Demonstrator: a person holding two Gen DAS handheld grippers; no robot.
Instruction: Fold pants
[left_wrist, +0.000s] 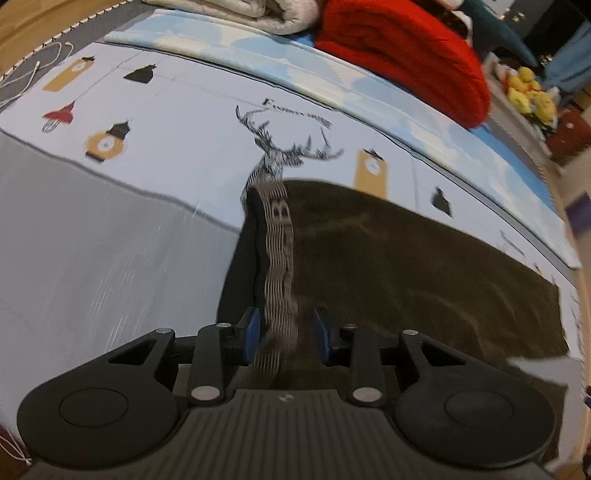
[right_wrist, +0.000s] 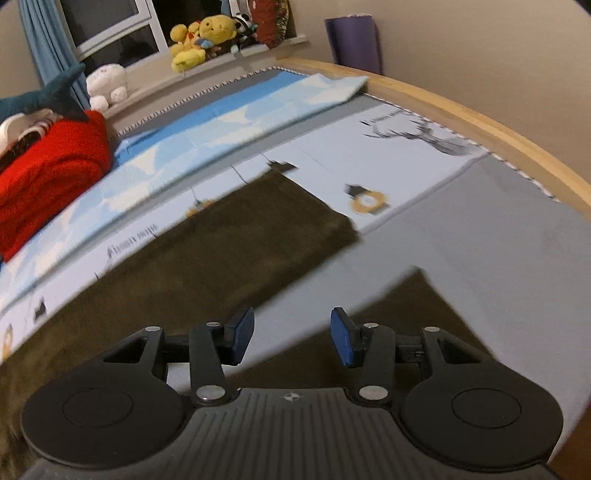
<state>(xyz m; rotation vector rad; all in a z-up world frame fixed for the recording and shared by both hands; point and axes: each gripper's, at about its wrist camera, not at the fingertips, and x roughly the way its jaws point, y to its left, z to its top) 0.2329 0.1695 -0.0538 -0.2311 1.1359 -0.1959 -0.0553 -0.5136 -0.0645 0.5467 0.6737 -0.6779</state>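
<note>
Dark olive pants (left_wrist: 424, 266) lie spread on the printed bed sheet (left_wrist: 166, 147). Their striped grey elastic waistband (left_wrist: 279, 258) runs straight toward my left gripper (left_wrist: 286, 334). The jaws stand open on either side of the band, not pinching it. In the right wrist view the two pant legs show: one (right_wrist: 229, 236) stretches away to the upper right, the other (right_wrist: 402, 310) lies lower right, with grey sheet between them. My right gripper (right_wrist: 291, 338) is open and empty, above the gap between the legs.
A red blanket (left_wrist: 406, 51) and a folded beige quilt (left_wrist: 258, 14) lie at the far side of the bed. A light blue sheet (right_wrist: 229, 122) lies beside them. Plush toys (right_wrist: 203, 37) sit on the window sill. The wooden bed frame (right_wrist: 480, 114) curves at the right.
</note>
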